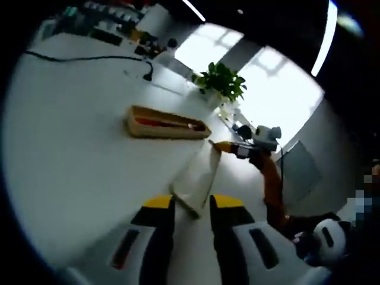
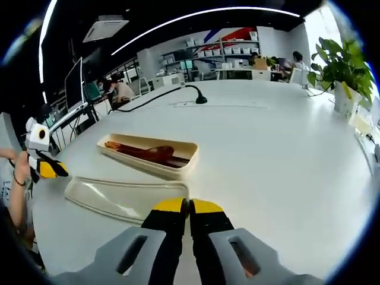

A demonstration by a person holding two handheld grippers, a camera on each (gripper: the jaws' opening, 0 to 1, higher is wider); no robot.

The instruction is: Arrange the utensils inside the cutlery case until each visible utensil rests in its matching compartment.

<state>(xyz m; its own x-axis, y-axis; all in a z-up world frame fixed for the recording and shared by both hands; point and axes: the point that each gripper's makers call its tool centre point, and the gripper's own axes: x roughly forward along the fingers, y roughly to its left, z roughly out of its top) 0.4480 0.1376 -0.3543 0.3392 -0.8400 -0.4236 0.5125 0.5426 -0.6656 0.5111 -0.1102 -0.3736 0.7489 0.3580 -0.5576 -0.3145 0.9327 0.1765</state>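
Note:
A beige cutlery case (image 1: 134, 127) (image 2: 180, 170) lies on the white table, with a dark red spoon (image 2: 155, 153) and slim utensils (image 1: 160, 123) inside. Beside it lies its translucent lid (image 1: 199, 175) (image 2: 113, 199). My left gripper (image 1: 193, 202) is open, and the lid's near end sits between its jaws. In the right gripper view the left gripper (image 2: 46, 169) is at the lid's left end. My right gripper (image 2: 189, 206) is shut, tips at the lid's right edge; whether they pinch the rim is unclear. The left gripper view shows the right gripper (image 1: 228, 148) touching the lid's far end.
A potted plant (image 1: 221, 81) (image 2: 343, 65) stands at the table's edge. A black cable (image 1: 89, 57) (image 2: 172, 93) runs across the far part of the table. A person's hand (image 2: 21, 172) holds the left gripper. Desks, shelves and seated people are in the background.

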